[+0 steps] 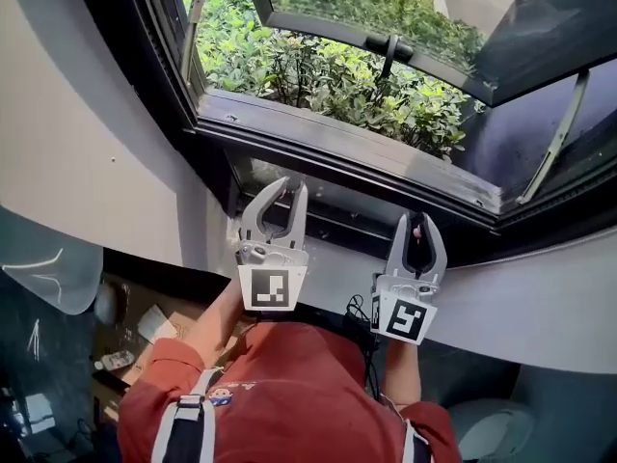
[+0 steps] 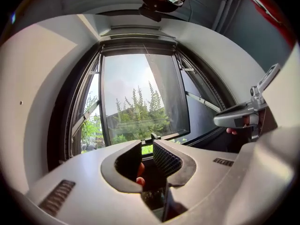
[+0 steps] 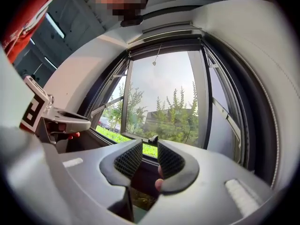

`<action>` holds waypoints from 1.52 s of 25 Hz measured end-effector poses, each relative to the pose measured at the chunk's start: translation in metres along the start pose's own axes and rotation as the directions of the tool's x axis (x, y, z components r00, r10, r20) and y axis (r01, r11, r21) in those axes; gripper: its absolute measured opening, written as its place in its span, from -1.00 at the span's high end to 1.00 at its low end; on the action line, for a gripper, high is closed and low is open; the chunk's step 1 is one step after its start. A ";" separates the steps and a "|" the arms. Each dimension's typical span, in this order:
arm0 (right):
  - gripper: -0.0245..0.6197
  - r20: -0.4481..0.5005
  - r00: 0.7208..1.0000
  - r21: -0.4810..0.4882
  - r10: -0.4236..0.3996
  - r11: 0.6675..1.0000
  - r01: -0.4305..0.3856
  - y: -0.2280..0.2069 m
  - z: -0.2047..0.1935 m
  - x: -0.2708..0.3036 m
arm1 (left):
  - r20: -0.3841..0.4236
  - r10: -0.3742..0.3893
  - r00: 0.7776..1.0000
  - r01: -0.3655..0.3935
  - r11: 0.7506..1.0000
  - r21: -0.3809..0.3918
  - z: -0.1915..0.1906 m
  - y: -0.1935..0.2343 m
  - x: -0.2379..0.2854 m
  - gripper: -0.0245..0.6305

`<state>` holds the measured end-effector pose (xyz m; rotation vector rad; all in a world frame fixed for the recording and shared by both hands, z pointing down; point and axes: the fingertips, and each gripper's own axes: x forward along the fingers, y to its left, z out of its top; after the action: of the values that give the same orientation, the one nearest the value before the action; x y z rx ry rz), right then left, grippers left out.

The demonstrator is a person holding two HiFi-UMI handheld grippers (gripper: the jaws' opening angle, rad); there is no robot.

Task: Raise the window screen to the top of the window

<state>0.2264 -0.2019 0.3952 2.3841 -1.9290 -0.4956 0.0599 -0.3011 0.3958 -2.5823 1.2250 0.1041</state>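
While left gripper and right gripper hung by the sill, I had both pairs of jaws spread, pinching nothing
Window screen looked rolled up at the frame's top, its pull cord dangling; I couldn't make out the mesh

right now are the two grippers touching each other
Apart. The head view shows a strip of pale wall between the left gripper and the right gripper.
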 end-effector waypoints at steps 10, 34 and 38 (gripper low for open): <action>0.59 -0.057 0.998 0.015 0.008 1.000 -0.007 0.012 -0.024 -0.012 | -0.050 -0.012 0.999 0.007 0.996 -0.092 -0.030 -0.014 -0.017 0.69; 0.89 -0.041 0.999 0.023 0.018 1.000 -0.017 0.008 -0.020 -0.014 | 0.015 -0.110 0.994 0.110 0.993 -0.029 -0.014 -0.043 -0.004 0.91; 0.89 -0.037 0.999 0.014 0.024 1.000 -0.024 0.010 -0.018 -0.011 | 0.038 -0.100 0.994 0.101 0.994 -0.029 -0.004 -0.036 -0.001 0.91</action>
<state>0.2193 -0.1964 0.4173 2.3575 -1.9496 -0.4358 0.0870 -0.2801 0.4082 -2.6512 1.0873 0.1504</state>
